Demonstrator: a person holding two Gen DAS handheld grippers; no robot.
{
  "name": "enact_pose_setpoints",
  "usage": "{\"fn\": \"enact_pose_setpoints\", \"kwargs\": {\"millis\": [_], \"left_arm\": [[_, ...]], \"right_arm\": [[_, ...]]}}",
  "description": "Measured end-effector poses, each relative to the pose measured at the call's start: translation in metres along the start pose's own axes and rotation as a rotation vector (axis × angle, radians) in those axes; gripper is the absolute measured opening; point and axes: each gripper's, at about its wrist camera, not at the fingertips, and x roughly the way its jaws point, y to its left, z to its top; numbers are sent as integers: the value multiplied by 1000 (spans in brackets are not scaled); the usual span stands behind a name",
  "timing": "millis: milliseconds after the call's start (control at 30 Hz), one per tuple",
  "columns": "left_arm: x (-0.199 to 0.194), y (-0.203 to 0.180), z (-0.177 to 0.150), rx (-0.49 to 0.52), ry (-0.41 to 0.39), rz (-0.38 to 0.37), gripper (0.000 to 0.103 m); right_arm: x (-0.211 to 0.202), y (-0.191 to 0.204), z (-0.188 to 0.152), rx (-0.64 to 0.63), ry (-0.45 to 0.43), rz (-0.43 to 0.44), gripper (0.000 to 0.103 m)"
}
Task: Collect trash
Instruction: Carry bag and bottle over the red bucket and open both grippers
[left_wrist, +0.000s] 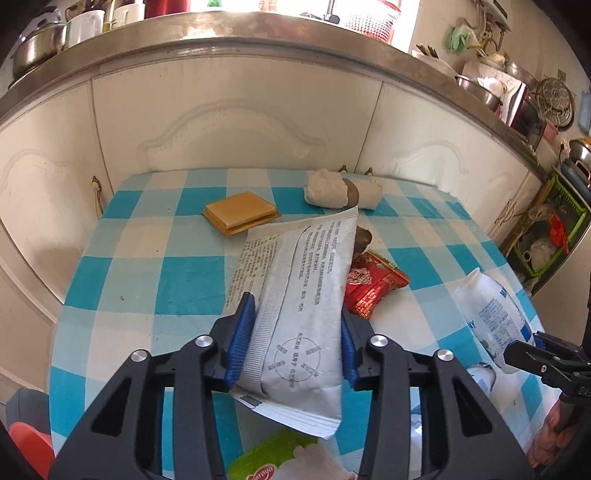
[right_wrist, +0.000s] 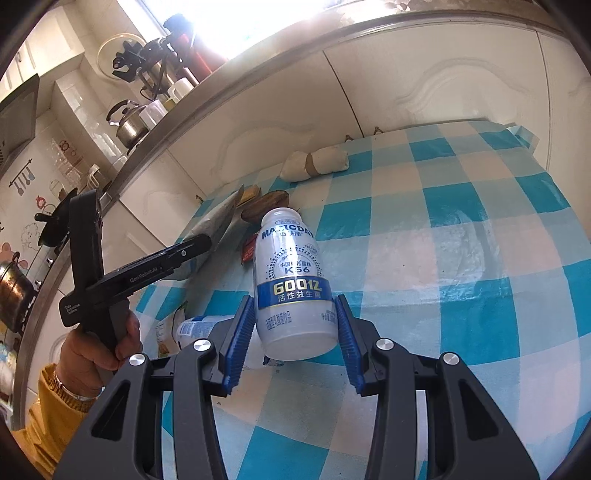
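My left gripper (left_wrist: 297, 310) is shut on a flat silver-grey printed pouch (left_wrist: 303, 295) and holds it above the blue-and-white checked table (left_wrist: 147, 280). My right gripper (right_wrist: 295, 314) is shut on a white plastic bottle with a blue label (right_wrist: 291, 280), held above the table. That bottle (left_wrist: 491, 314) and the right gripper (left_wrist: 535, 354) also show at the right of the left wrist view. The left gripper (right_wrist: 207, 240) with the pouch (right_wrist: 214, 225) shows at the left of the right wrist view. A red snack wrapper (left_wrist: 373, 284) lies under the pouch.
A yellow flat box (left_wrist: 240, 212) and a white cloth roll with a brown band (left_wrist: 343, 190) lie at the table's far side, against white cabinet doors (left_wrist: 236, 122). A green-and-white packet (left_wrist: 291, 458) and another white bottle (right_wrist: 199, 328) lie near the front edge. A brown round object (right_wrist: 266, 203) lies mid-table.
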Motion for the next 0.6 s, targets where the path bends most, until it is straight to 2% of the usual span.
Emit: {"fn": "enact_pose_setpoints", "kwargs": {"millis": [67, 100, 133, 333, 600], "left_arm": [[-6, 2, 0, -18, -10, -11, 37], [-8, 3, 1, -24, -13, -16, 27], [-11, 4, 1, -33, -21, -23, 22], [-29, 14, 3, -95, -51, -47, 14], [-55, 30, -9, -171, -73, -96, 10]], "right_arm": [[-4, -1, 1, 9, -12, -4, 45], [-7, -1, 1, 11, -18, -7, 45], [-10, -1, 2, 13, -26, -10, 45], [-22, 2, 7, 25, -60, -6, 45], [-34, 19, 7, 7, -77, 5, 45]]}}
